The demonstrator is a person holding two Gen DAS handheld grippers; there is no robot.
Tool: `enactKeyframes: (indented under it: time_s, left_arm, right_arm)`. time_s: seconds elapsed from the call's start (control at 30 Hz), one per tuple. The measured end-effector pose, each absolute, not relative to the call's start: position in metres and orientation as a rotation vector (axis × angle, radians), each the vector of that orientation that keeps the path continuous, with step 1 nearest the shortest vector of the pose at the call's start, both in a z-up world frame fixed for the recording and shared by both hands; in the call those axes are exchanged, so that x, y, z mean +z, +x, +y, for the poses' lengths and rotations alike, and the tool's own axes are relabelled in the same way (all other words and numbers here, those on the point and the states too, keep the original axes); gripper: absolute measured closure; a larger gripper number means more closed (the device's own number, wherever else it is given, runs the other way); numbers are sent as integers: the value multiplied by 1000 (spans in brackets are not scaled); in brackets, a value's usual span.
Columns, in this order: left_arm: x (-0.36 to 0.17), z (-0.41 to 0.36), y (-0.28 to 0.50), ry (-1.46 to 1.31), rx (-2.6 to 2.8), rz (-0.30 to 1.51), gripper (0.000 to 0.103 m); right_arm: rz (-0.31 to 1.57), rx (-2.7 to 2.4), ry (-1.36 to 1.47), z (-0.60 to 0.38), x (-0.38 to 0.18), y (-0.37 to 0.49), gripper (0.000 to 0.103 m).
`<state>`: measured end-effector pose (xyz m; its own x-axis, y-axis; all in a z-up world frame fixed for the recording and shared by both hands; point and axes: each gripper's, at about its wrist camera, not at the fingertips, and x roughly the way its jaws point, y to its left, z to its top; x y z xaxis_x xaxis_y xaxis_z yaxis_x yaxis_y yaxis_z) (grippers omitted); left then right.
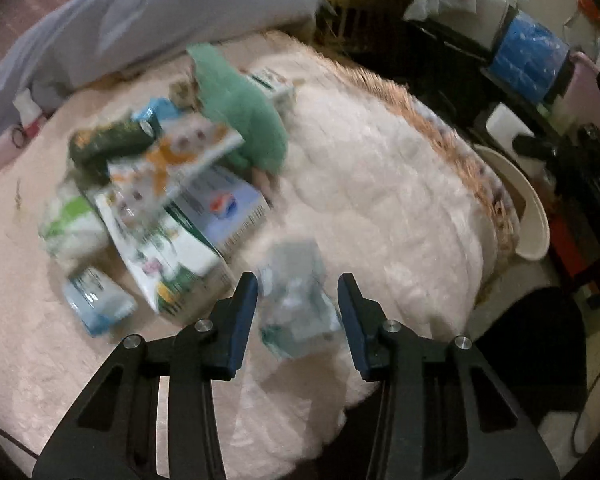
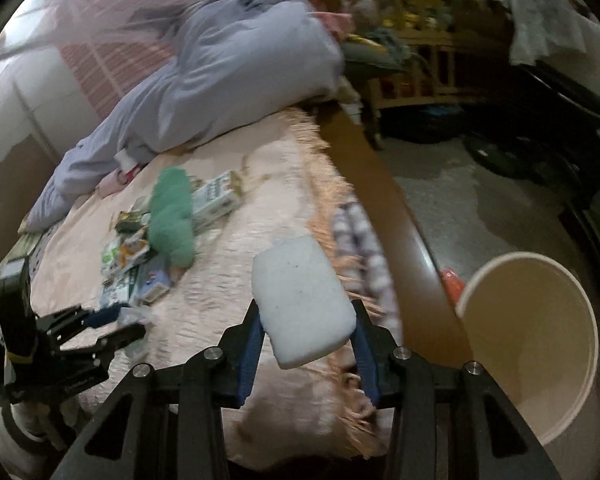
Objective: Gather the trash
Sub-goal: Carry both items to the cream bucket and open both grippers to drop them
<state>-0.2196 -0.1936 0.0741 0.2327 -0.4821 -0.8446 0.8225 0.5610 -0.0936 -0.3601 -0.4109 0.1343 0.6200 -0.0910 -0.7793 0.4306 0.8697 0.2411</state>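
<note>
On the pink bed cover point(image 1: 380, 184) lies a pile of cartons and wrappers point(image 1: 172, 192), with a green cloth point(image 1: 240, 112) at its far side. At the pile's near edge my left gripper point(image 1: 297, 284) is shut on a crumpled clear plastic wrapper point(image 1: 296, 308), which fills the gap between its pads. From the right wrist view, the left gripper point(image 2: 130, 320) sits low on the left beside the pile point(image 2: 136, 264). My right gripper point(image 2: 306, 318) is shut on a white foam block point(image 2: 304, 296), held above the bed's fringed edge. A cream round bin point(image 2: 480, 276) stands on the floor to its right.
A lilac-grey pillow point(image 1: 140, 12) lies along the far side of the bed. The brown bed rail point(image 2: 364, 184) runs between the bed and the grey floor point(image 2: 460, 208). The bin's rim point(image 1: 534, 208) shows past the bed's right edge. A blue box point(image 1: 528, 56) and clutter stand beyond.
</note>
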Motion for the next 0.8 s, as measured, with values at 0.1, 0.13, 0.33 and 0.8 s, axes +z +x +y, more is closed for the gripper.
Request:
enactKeyframes:
  time_s: [0.1,0.13,0.33,0.8]
  left_arm:
    - [72,-192,-223,430,-901,973,63]
    - [71,-192,-219,411,-892,987,63]
    - [74,-199,-212,333,-929,1076,82]
    - [150,-346,-296,352,-1311,1030,83]
  right_arm:
    - [851,-317,450,-420,132,-370,63]
    - [848,-317,452,-421,131,-371,63]
    - [818,-339,470,-432,130,-391,63]
    - [812,-652,500,-527,129,-512,63]
